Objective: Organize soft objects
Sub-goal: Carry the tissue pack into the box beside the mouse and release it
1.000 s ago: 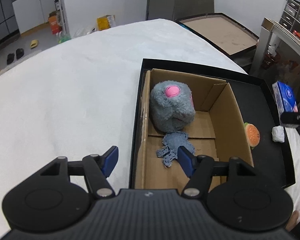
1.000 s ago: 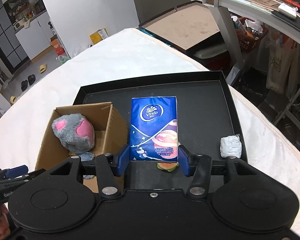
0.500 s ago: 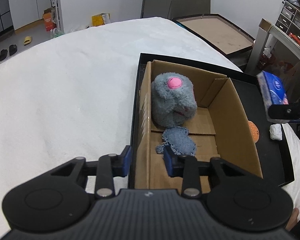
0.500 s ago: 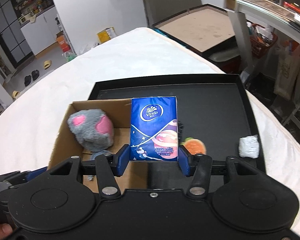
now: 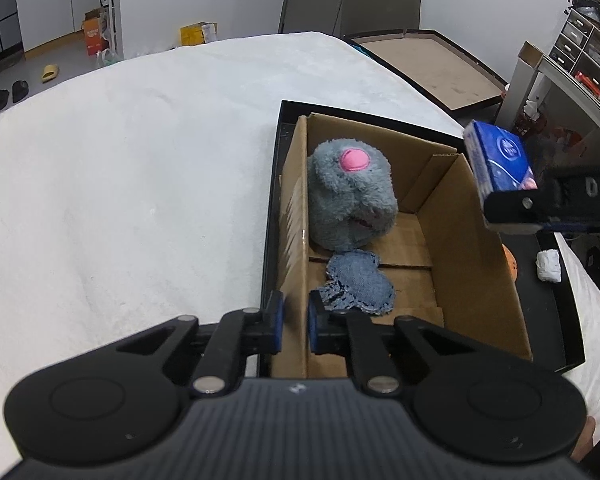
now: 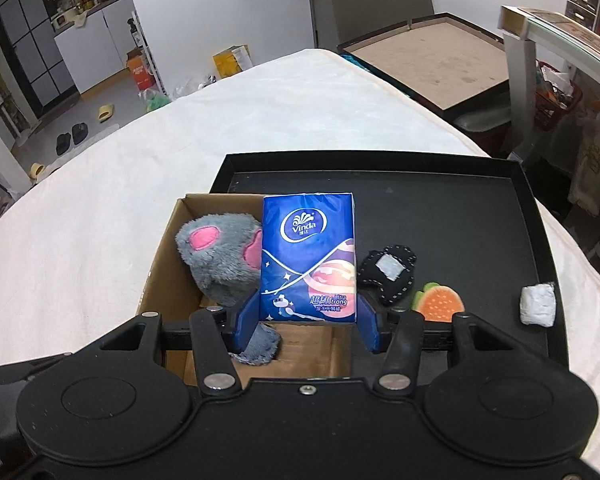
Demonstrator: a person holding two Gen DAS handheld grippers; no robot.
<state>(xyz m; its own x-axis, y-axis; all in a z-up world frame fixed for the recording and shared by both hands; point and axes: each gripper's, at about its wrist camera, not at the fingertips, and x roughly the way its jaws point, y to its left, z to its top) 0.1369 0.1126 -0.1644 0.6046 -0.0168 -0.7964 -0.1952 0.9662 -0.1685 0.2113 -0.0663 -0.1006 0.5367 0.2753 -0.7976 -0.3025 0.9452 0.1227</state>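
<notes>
- The cardboard box (image 5: 476,248) is open at the top; its right half is bare floor, so a tool could come down there.
- The grey plush (image 5: 350,200) fills the far-left corner of the box, and the denim patch (image 5: 360,286) lies just in front of it.
- The left tool (image 5: 294,326) straddles the box's near-left wall, blocking that corner.
- The right tool (image 6: 306,320), clamped on the tissue pack (image 6: 308,258), hangs over the box's right wall.
- On the black tray (image 6: 440,204), the black patch (image 6: 390,274), burger patch (image 6: 440,304) and white wad (image 6: 538,304) crowd the near strip; the far tray floor is bare.
- The white table (image 5: 120,200) left of the tray is wide and bare.
</notes>
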